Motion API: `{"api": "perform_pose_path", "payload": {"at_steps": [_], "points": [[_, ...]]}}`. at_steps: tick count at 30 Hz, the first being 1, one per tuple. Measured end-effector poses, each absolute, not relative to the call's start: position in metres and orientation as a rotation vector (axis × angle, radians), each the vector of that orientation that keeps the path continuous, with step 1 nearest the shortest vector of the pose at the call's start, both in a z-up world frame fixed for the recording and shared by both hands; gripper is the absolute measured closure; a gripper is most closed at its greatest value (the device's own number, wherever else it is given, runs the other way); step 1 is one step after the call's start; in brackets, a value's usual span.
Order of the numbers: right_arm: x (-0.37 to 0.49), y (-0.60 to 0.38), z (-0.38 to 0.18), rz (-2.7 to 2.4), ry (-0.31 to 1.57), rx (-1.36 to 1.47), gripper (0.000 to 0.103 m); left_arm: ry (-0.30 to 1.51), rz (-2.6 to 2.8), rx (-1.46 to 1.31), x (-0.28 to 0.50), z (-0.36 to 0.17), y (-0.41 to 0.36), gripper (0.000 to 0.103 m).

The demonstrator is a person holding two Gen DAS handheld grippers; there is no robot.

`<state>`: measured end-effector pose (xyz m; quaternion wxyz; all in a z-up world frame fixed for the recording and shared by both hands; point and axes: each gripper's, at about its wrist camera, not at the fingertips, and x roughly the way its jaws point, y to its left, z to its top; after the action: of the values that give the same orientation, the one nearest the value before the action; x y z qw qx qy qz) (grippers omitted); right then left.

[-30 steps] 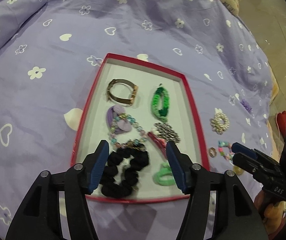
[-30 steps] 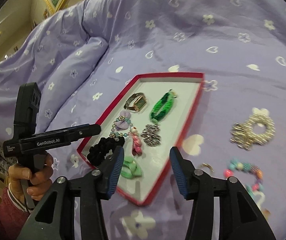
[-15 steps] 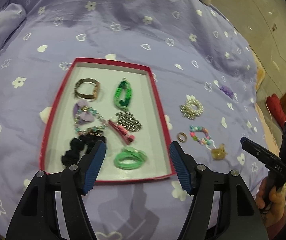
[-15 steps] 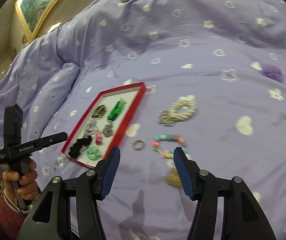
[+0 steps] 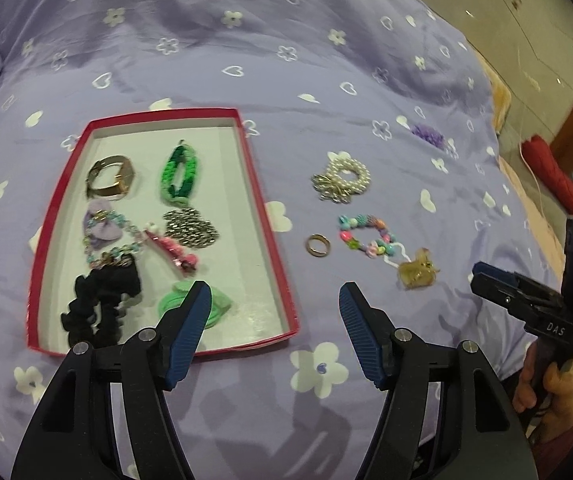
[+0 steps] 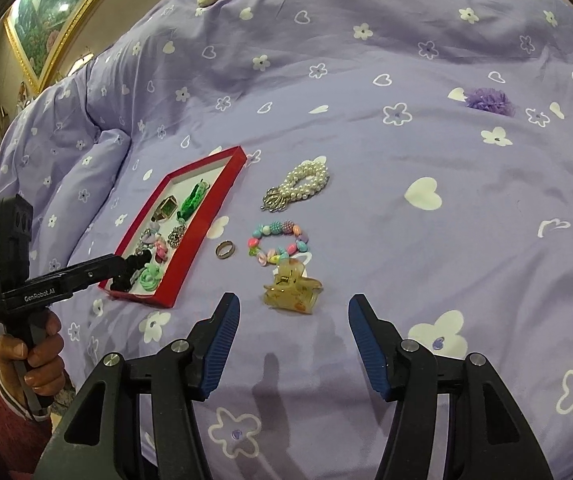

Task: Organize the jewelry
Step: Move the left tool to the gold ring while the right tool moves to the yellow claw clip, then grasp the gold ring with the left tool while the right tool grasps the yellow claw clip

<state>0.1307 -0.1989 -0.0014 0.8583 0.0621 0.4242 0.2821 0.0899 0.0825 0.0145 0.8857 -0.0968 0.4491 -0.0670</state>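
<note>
Although most pieces already lie in the red tray (image 5: 264, 216) at centre-left of the left wrist view, the sorting looks only partly done: inside it sit a gold bangle (image 5: 110, 178), a green braided bracelet (image 5: 179, 176), a silver chain (image 5: 191, 227), a black scrunchie (image 5: 102, 304) and several more pieces. To the right of the tray, on the purple bedspread (image 5: 286, 40), a pearl bracelet (image 5: 342, 176), a ring (image 5: 318, 245), a beaded bracelet (image 5: 366, 236) and an amber hair clip (image 5: 416, 274) are left out, and a purple scrunchie (image 5: 428, 135) lies further off toward the upper right. The left gripper (image 5: 272, 318) hovers at bottom centre, fingers spread and holding nothing, over the tray's near right corner. In the right wrist view, the right gripper (image 6: 294, 336) hangs at the bottom, fingers likewise spread and empty, with the amber hair clip (image 6: 292, 292) just above the gap between them. The beaded bracelet (image 6: 278, 244), ring (image 6: 225, 249) and pearl bracelet (image 6: 298, 186) sit beyond it in mid-frame, and the red tray (image 6: 194, 248) is to their left. The purple scrunchie (image 6: 490, 101) rests well apart at upper right. Five items seem left to move, the clip likely nearest to hand.
</note>
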Motion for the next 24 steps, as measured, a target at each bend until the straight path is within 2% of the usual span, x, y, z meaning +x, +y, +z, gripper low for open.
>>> {"api": "perform_pose_path", "payload": {"at_steps": [3, 16, 24], "points": [[0.133, -0.193, -0.005, 0.613, 0.886, 0.101, 0.037, 0.942, -0.172, -0.142, 0.096, 0.012, 0.072, 0.037], [0.161, -0.171, -0.022, 0.757, 0.919, -0.078, 0.037, 1.005, -0.328, 0.098, 0.155, -0.011, 0.035, 0.037], [0.172, -0.165, -0.032, 0.778, 0.936, -0.095, 0.038, 1.035, -0.393, 0.214, 0.177, -0.03, 0.009, 0.038]]}}
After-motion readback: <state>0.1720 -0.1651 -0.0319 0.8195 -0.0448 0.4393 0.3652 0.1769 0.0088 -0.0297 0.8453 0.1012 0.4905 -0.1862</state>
